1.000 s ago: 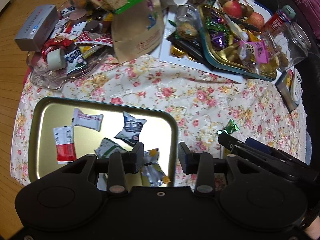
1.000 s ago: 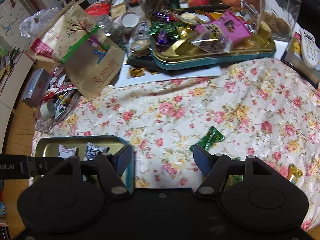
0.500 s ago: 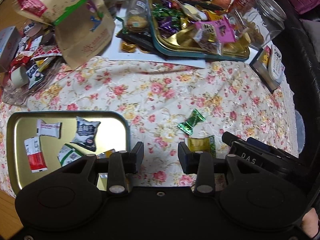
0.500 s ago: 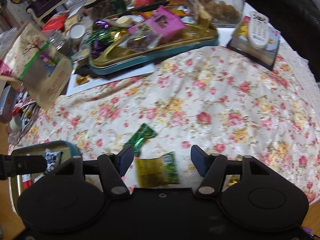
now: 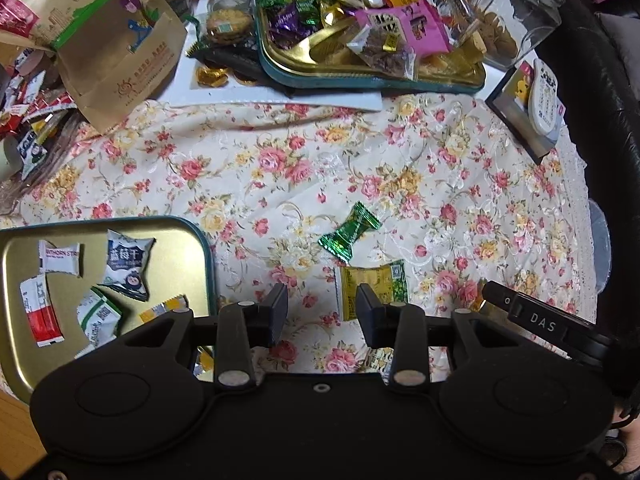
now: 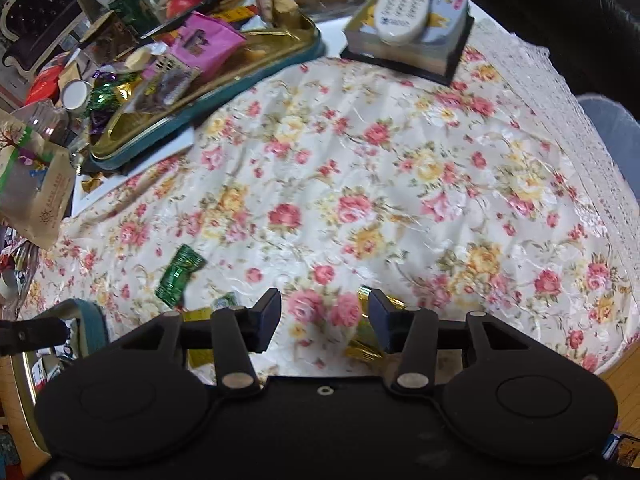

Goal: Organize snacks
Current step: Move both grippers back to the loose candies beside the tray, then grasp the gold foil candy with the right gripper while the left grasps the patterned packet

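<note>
A green candy (image 5: 349,231) lies on the floral cloth (image 5: 440,184) of the bench, just past the left tool (image 5: 321,312) at about 12 o'clock from its tips. A yellow packet (image 5: 370,282) lies flat just beside the candy on the near side, its lower edge hidden behind the tool's right finger (image 5: 370,318). The left tool's fingers stand apart with nothing between them, over bare cloth.

At 9 o'clock from the left tool sits the gold tray (image 5: 188,264), teal-rimmed. In it are a white packet (image 5: 60,257), a red-and-white sachet (image 5: 40,312), a blue-and-white packet (image 5: 128,265), a green-and-white packet (image 5: 98,314) and an orange-edged packet (image 5: 164,308), all apart from one another or nearly so.

In the right wrist view the candy (image 6: 180,274) lies at 10 o'clock from the right tool (image 6: 325,320), whose fingers are also apart and hold nothing. A gold wrapper (image 6: 366,342) lies partly under its right finger (image 6: 382,322); whether they touch I cannot tell. The view is blurred near the tips.

At the far side of the bench, at 12 o'clock in the left view, stands a second tray (image 5: 360,80) heaped with sweets and a pink bag (image 5: 408,28). A brown paper bag (image 5: 108,40) lies at 10 o'clock, a glass jar (image 5: 516,12) at 1 o'clock, and a remote (image 5: 544,98) rests on a box at 2 o'clock.
</note>
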A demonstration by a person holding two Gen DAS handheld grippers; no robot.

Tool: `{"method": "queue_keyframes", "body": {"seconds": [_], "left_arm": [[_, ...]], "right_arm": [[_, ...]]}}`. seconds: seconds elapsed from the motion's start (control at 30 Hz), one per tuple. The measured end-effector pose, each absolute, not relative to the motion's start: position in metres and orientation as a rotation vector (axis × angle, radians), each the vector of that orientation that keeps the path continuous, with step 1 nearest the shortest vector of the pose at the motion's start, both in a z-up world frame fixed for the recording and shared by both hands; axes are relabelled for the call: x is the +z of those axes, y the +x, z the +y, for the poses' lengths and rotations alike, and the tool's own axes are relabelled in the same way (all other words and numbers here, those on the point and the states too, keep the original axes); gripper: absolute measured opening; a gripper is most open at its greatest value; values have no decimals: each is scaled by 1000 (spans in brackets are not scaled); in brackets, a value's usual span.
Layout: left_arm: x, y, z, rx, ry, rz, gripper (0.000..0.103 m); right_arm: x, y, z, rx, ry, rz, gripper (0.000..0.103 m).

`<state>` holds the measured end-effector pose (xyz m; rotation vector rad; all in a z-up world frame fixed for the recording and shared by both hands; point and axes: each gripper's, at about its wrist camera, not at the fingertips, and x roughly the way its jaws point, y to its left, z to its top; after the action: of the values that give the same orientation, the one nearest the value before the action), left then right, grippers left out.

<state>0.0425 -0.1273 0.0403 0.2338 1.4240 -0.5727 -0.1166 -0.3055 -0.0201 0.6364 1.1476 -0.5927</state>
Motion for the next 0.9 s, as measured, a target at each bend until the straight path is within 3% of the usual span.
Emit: {"method": "queue_keyframes", "body": {"seconds": [0.6,0.9], "left_arm": [[21,26,-142,-607,286,1495,47],[23,31,-140,-601,244,1490,47]], "right_arm": [[-59,-137,-328,-659,764,1226,42],[-69,-129,-318,-665,660,1234,27]]}}
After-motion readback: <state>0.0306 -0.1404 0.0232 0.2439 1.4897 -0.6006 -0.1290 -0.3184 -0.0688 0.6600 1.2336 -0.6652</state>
